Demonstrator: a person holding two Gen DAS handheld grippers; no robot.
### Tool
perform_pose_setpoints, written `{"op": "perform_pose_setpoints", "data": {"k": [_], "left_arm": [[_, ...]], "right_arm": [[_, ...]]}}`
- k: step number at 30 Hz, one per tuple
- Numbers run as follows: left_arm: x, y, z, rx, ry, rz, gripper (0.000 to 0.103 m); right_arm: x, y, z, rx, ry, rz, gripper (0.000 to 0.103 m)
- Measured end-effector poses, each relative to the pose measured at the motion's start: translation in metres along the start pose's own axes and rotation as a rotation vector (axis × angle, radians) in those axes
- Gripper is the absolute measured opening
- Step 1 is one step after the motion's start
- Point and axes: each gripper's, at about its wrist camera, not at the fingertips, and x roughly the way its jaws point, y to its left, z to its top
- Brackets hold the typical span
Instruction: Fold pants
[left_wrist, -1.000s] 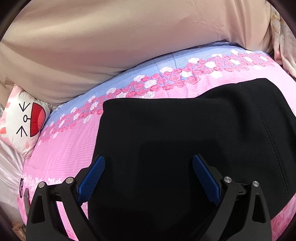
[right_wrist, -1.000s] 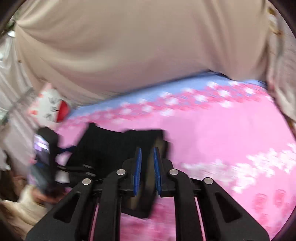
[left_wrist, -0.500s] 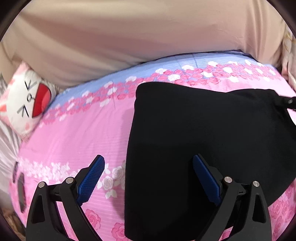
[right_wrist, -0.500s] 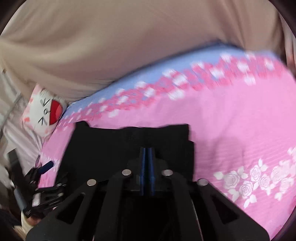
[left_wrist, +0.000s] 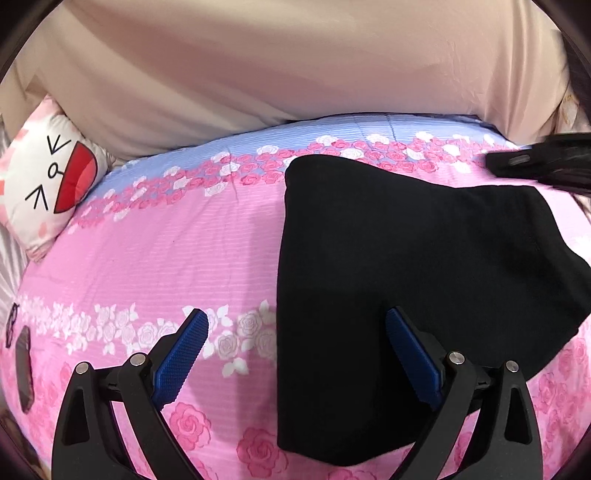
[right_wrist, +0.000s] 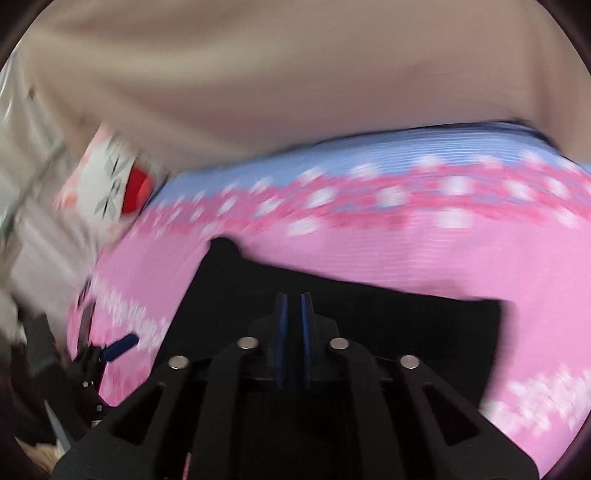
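left hand-held gripper (left_wrist: 295, 354) open, straddling pants (left_wrist: 406, 258) edge.

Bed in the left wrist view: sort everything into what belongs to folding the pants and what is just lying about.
For the job:
- black pants
- left tongs
- right tongs

Lying about:
- cartoon-face pillow
- beige cloth
- floral bedspread, the work surface
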Motion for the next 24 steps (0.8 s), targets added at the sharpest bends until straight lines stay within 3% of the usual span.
{"op": "perform_pose_setpoints", "data": {"k": [3, 4, 6, 7, 10, 13, 15, 18, 20, 22, 24], "left_arm": [[0.002, 0.000, -0.003, 0.011, -0.001, -0.005, 0.097], [0.003, 0.001, -0.004, 0.010, 0.002, -0.007, 0.098], [-0.003, 0.006, -0.006, 0.003, -0.003, -0.010, 0.098], [-0.007, 0.010, -0.007, -0.004, -0.009, -0.008, 0.097], [-0.023, 0.022, -0.007, -0.036, -0.041, -0.003, 0.097], [-0.024, 0.030, -0.004, -0.048, -0.047, 0.026, 0.097], [-0.017, 0.033, -0.002, -0.049, -0.026, 0.048, 0.097], [-0.010, 0.038, -0.003, -0.048, -0.009, 0.074, 0.097], [-0.009, 0.044, -0.005, -0.056, -0.004, 0.074, 0.097], [-0.007, 0.048, -0.006, -0.066, 0.002, 0.074, 0.097], [-0.004, 0.050, -0.006, -0.070, 0.007, 0.068, 0.097]], "right_arm": [[0.068, -0.014, 0.003, -0.005, 0.121, -0.147, 0.013], [0.074, -0.020, 0.006, 0.024, 0.103, -0.156, 0.013], [0.062, -0.010, 0.013, 0.038, 0.068, -0.155, 0.018], [0.050, 0.008, 0.017, 0.010, 0.035, -0.107, 0.018], [0.046, 0.060, 0.022, -0.104, 0.042, 0.007, 0.018], [0.093, 0.095, 0.028, -0.211, 0.095, -0.042, 0.032], [0.142, 0.093, 0.028, -0.212, 0.156, -0.084, 0.039], [0.120, 0.097, 0.032, -0.168, 0.113, -0.036, 0.040], [0.071, 0.093, 0.028, -0.161, 0.014, -0.001, 0.039], [0.031, 0.072, 0.016, -0.143, -0.037, -0.050, 0.040], [0.014, 0.034, 0.001, -0.122, -0.003, -0.168, 0.040]]}}
